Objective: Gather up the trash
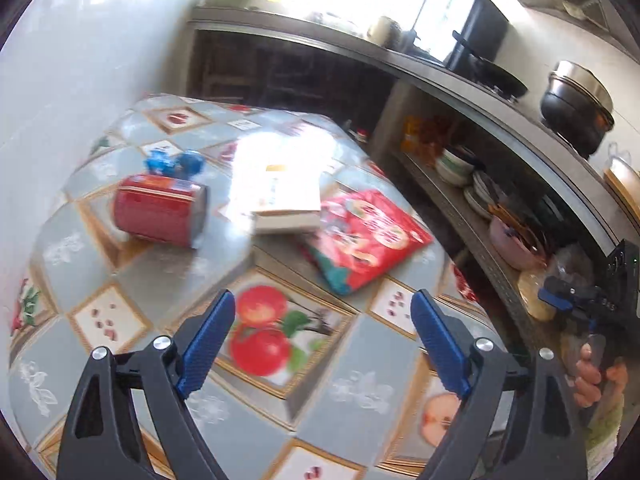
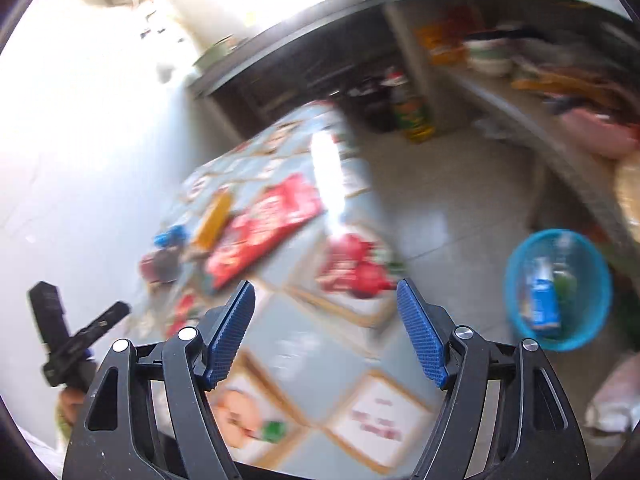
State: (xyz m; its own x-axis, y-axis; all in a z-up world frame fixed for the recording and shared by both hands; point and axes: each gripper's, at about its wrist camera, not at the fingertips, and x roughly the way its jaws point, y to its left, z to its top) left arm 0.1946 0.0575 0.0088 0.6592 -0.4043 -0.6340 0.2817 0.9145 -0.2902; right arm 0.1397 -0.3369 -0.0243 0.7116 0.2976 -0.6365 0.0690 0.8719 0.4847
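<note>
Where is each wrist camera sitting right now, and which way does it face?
Left wrist: rides the left gripper, angled down over the table toward the red can; jaws open, right gripper at its right edge.
Right wrist: rides the right gripper, angled down across the table and blue bin; jaws open.
Shared: table, red snack bag.

Strong daylight pours in from the top of both views, blown out to white above the dark grey kitchen counter (image 1: 400,60). Glare burns a patch on the blue-grey fruit-patterned tablecloth (image 1: 160,272). Fisheye bending curves the edges, with dark corners. The right wrist view is heavily smeared, probably motion blur; the left is sharper.
</note>
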